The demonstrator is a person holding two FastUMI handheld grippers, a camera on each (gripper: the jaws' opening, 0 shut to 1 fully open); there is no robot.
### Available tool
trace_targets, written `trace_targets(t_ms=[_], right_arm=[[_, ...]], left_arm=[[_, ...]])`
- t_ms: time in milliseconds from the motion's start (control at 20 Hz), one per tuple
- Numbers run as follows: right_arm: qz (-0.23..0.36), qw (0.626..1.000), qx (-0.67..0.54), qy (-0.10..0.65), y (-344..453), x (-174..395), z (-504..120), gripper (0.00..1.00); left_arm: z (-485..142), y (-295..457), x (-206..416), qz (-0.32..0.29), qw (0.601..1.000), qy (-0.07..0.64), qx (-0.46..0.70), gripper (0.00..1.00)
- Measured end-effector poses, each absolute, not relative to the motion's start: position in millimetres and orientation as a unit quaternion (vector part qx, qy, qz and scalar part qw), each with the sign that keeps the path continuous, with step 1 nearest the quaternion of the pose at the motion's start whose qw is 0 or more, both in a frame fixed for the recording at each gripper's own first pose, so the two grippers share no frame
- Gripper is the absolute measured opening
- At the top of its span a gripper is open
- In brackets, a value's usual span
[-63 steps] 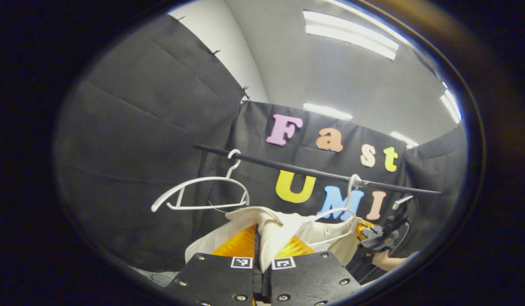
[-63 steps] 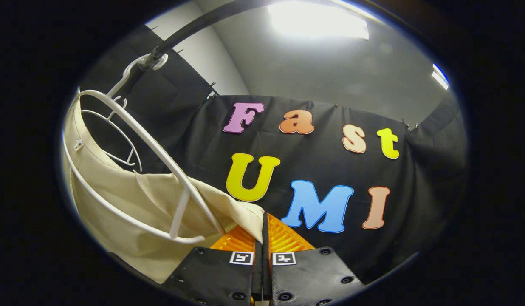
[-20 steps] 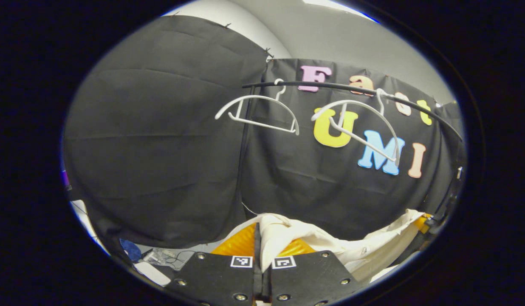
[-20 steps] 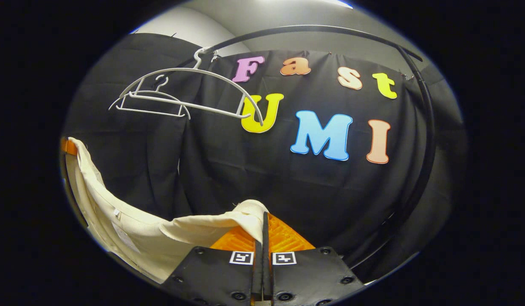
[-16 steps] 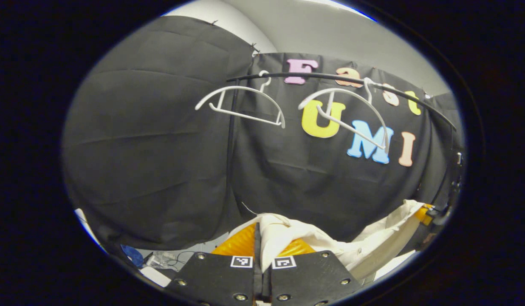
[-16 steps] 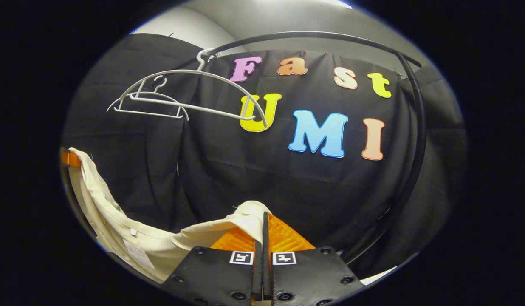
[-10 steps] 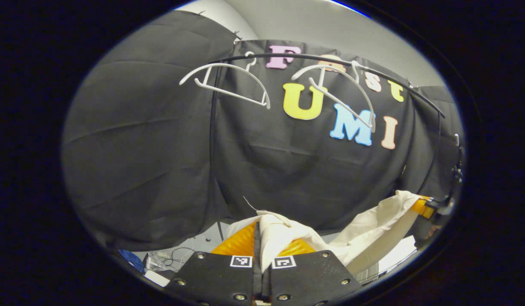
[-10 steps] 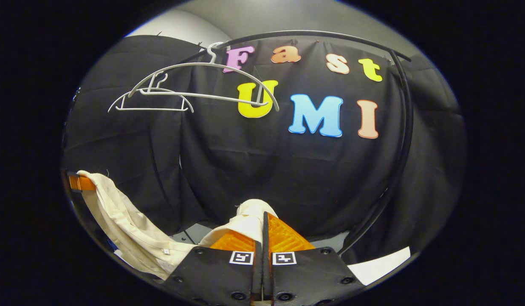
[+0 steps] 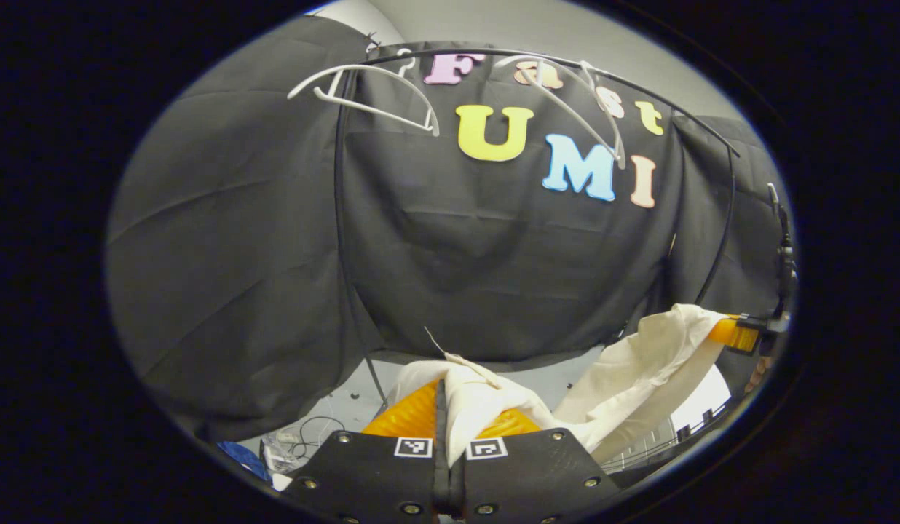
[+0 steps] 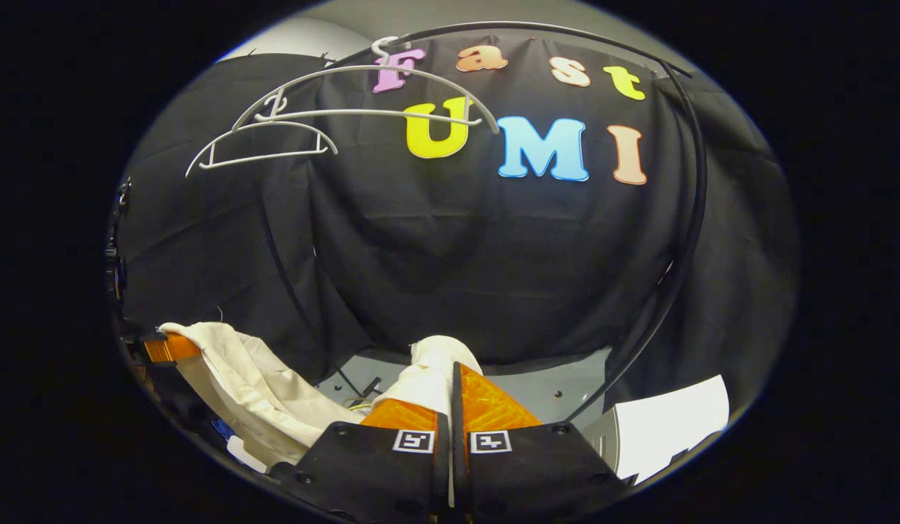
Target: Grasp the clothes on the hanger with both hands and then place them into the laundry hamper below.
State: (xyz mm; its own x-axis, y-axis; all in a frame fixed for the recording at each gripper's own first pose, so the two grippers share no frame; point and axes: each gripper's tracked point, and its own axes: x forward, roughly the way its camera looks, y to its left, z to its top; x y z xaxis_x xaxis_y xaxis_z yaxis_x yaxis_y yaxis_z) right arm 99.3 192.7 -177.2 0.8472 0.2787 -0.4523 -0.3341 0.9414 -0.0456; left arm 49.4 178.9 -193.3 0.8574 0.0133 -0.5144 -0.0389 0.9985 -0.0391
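With both grippers lower than they were three seconds ago, the cream garment (image 9: 639, 371) is off the hanger and hangs slack between them. In the left gripper view, the left gripper (image 9: 448, 415) has its fingers clamped together on one bunched corner of the cloth; in the right gripper view, the right gripper (image 10: 452, 393) has its fingers clamped on the opposite corner. Each view also shows the other gripper farther off at the frame edge, with the cloth draped toward it. Beyond the cloth, a pale floor (image 10: 545, 397) with loose cables (image 9: 304, 437) lies low in the frame, and a white flat-topped object (image 10: 668, 422), possibly part of the laundry hamper, sits at lower right of the right gripper view; this cannot be confirmed. Farther back, two bare white hangers (image 10: 362, 94) hang on the black rail (image 10: 694, 189), which now sits high in both views where half a second ago it sat lower. Judgement: removal is complete and the descent is under way; what remains is lowering the garment into the hamper and releasing both corners.
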Motion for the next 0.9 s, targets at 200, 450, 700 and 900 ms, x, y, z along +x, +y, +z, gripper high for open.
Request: trace_targets(t_ms=[200,450,700,900], right_arm=[[0.175,0.947,-0.063,0.262,216.6,87.9,-197.0,0.04],[0.171,0.942,-0.065,0.282,224.7,87.2,-214.6,0.05],[0.151,0.937,-0.039,0.313,220.4,86.9,-230.8,0.06],[0.152,0.926,-0.048,0.341,222.4,89.7,-247.0,0.13]], left_arm=[[-221.6,179.6,43.8,0.009,0.955,0.296,-0.016,0.02],[-240.9,179.7,57.6,-0.014,0.945,0.326,-0.002,0.01],[-260.4,179.8,58.4,-0.020,0.938,0.347,0.008,0.05],[-275.4,184.3,66.6,-0.027,0.933,0.360,0.012,0.01]])
